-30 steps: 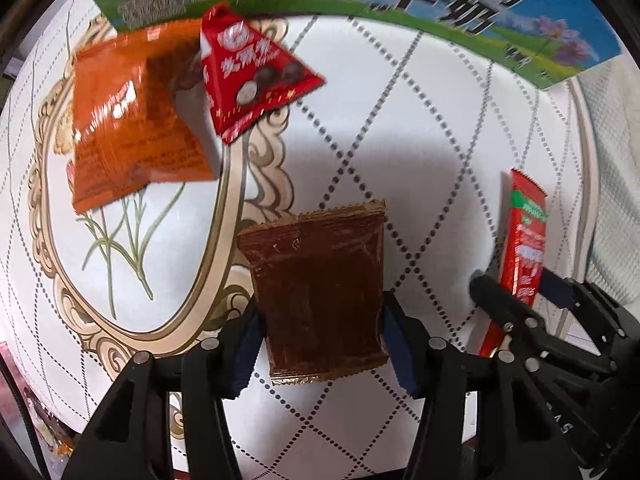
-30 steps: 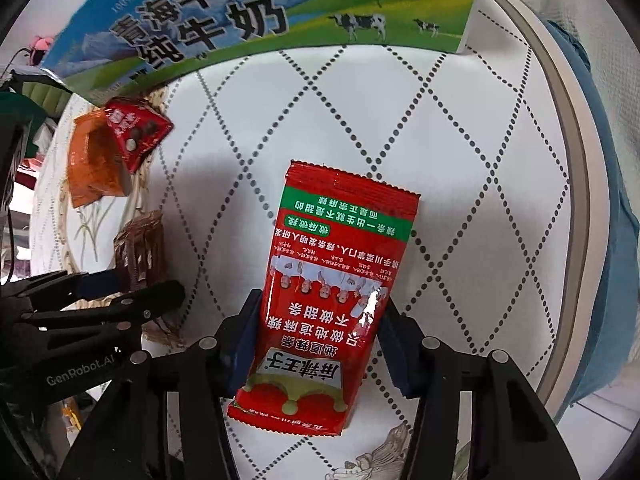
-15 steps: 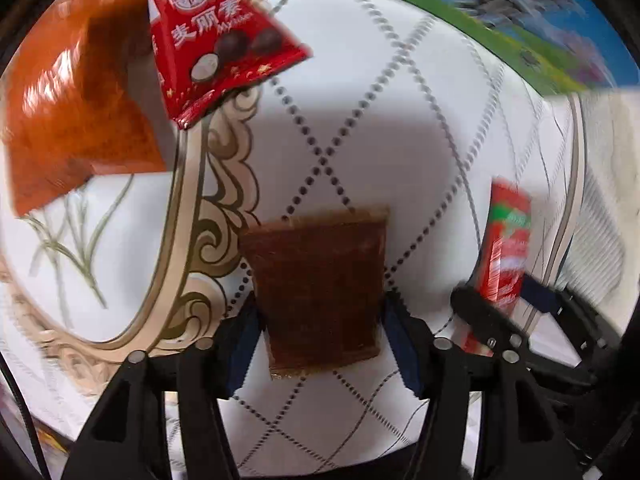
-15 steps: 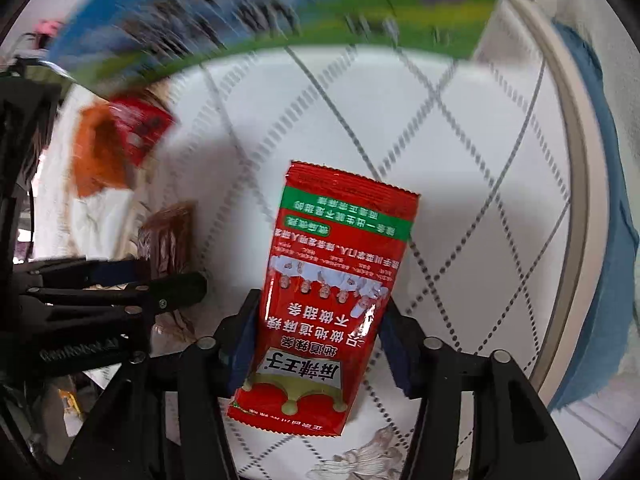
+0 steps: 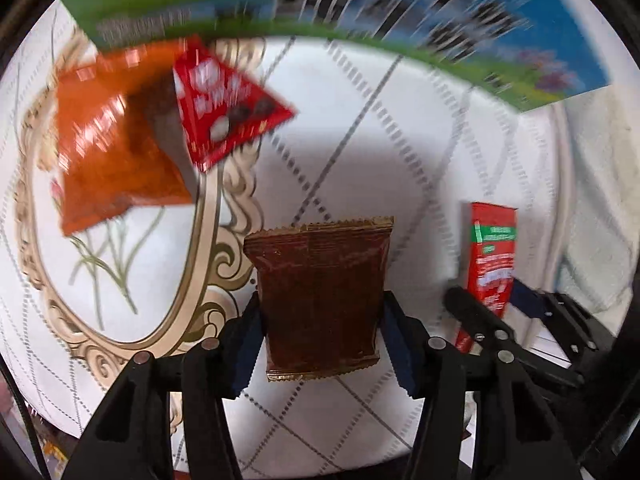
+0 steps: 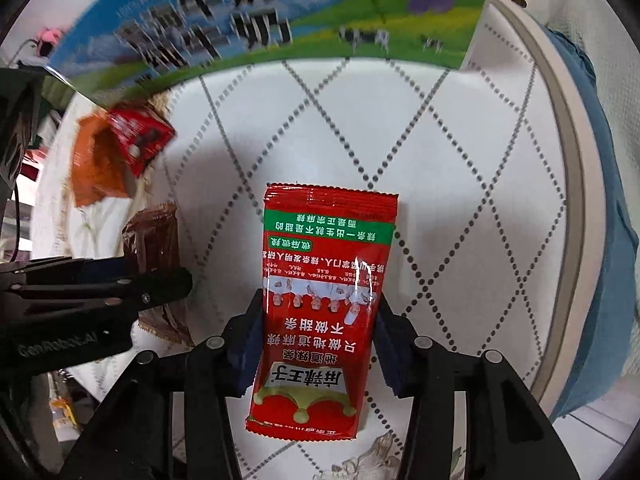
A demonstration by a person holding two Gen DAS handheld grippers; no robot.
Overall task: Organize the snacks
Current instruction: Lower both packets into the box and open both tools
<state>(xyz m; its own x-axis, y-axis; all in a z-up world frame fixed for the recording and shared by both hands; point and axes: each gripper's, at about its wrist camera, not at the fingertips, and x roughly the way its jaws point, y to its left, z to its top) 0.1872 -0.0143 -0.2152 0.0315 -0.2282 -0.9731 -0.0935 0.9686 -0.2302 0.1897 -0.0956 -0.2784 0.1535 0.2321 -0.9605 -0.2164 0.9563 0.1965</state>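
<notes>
Short of the milk carton (image 6: 280, 20), the left gripper (image 5: 322, 328) pinches a brown packet (image 5: 320, 292) and the right gripper (image 6: 318, 340) a red sachet (image 6: 324, 300), jaws just closed; both should travel level, grips firm.

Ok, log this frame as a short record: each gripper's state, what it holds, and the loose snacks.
left gripper: jaws just closed further, shut on brown packet
right gripper: jaws just closed further, shut on red packet
loose snacks: orange packet with red triangular packet overlapping it
surface: white cloth
behind: milk carton
</notes>
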